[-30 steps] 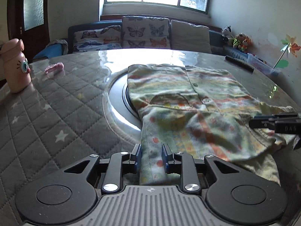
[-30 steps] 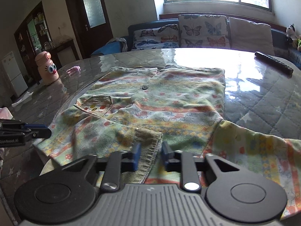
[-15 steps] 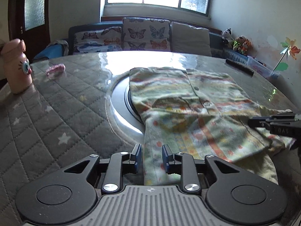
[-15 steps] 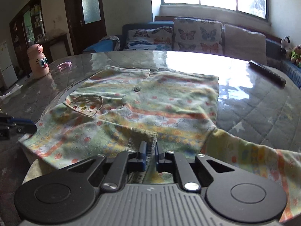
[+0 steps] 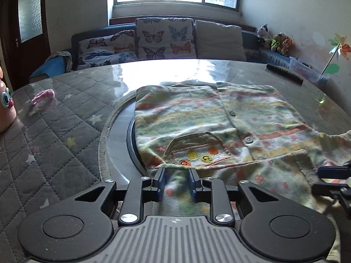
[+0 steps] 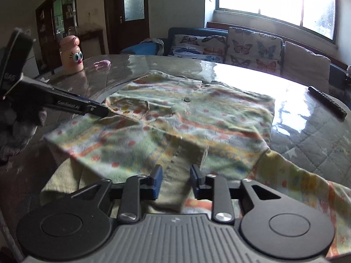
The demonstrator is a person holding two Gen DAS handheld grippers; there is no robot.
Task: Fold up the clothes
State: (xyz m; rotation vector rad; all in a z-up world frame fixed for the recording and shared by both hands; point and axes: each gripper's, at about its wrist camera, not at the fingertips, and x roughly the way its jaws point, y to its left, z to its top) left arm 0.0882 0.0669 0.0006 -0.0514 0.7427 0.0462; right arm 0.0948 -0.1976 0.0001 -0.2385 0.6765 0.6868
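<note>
The left gripper [image 6: 103, 111] bears white lettering on its finger, seemingly "Senrobot.AI"; digits near its body are too blurred.

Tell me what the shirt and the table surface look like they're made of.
Shirt: soft, matte, printed fabric, probably brushed cotton or flannel; it drapes limply, with a ribbed cuff. Table: quilted grey star-print cloth, seemingly under glass or clear plastic, given the window glare.

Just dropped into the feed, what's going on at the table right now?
A person with two handheld grippers is folding a patterned shirt on the quilted table. One sleeve lies folded across the shirt's front. The left gripper and right gripper are both open, with sleeve fabric lying between the fingers of each. The other sleeve trails out to the right, not yet folded.
</note>
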